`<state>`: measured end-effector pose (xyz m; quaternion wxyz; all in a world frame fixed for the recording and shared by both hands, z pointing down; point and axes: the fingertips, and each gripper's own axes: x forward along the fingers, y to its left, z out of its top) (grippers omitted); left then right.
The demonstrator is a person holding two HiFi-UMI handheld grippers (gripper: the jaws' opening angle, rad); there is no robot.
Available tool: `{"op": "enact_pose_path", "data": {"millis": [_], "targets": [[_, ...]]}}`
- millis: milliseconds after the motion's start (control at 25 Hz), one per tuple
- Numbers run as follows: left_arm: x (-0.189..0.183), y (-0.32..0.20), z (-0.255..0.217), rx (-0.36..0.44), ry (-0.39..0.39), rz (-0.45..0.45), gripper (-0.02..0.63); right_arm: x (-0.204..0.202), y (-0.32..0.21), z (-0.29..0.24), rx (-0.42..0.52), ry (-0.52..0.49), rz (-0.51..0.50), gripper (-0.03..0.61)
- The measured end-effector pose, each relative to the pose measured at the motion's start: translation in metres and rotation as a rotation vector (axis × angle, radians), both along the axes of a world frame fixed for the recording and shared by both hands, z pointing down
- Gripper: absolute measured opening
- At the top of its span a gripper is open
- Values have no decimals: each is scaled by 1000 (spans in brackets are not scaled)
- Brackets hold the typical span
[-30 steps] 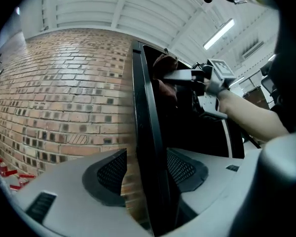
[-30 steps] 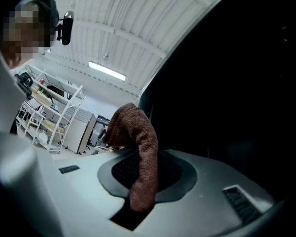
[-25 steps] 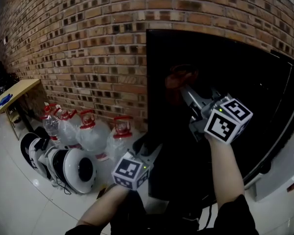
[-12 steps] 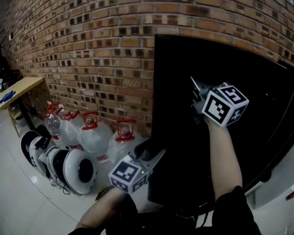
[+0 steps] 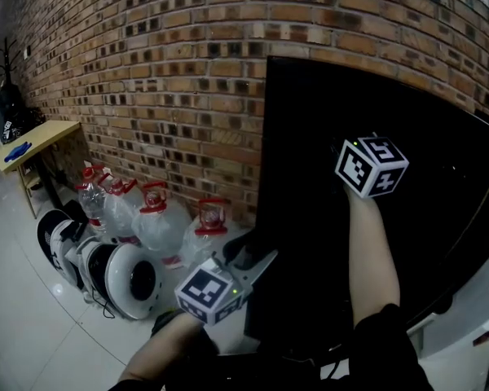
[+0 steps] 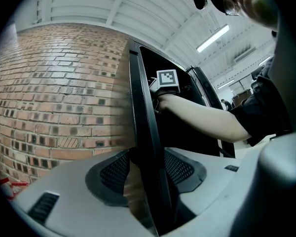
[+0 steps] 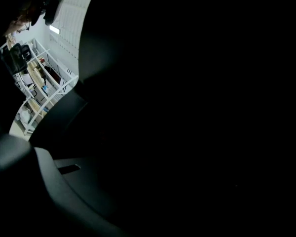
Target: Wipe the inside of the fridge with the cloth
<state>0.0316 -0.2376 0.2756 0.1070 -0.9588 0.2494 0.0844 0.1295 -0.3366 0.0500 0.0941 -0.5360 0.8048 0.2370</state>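
Tongs at fridge (image 5: 310,104), wipe unverified.
Found left tongs (image 5: 248,259) just closing, clamped on fridge edge (image 6: 144,132); right tongs (image 5: 350,157) inside beyond, grip unreadable; no cloth seen; wiping judged unfinished.

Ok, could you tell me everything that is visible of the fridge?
The fridge is a black box, upright against the brick wall. Its front stands open; the inside is too dark to read. The right gripper reaches into it. The left gripper has its jaws astride the thin front edge; whether they press on it is unclear.
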Motion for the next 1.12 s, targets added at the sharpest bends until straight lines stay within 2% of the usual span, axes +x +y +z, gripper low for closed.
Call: {"op": "enact_pose_path", "data": {"millis": [120,440,760,920,1120], "targets": [[1,1,-3,5,-7,11,221,8,-12,-1,-1,1,13,72],[-2,-3,5,-44,-34,19,219,31,-57,7,-45,-27,60,72],[-1,-3,2,-47,13,37,219,56,-99,19,-115,-83,109,72],[-3,-5,-1,-13,44,67,221,67,-116,21,-135,-109,143,72],[-3,-6,0,-23,72,81,221,68,-121,11,-101,-109,245,72]]}}
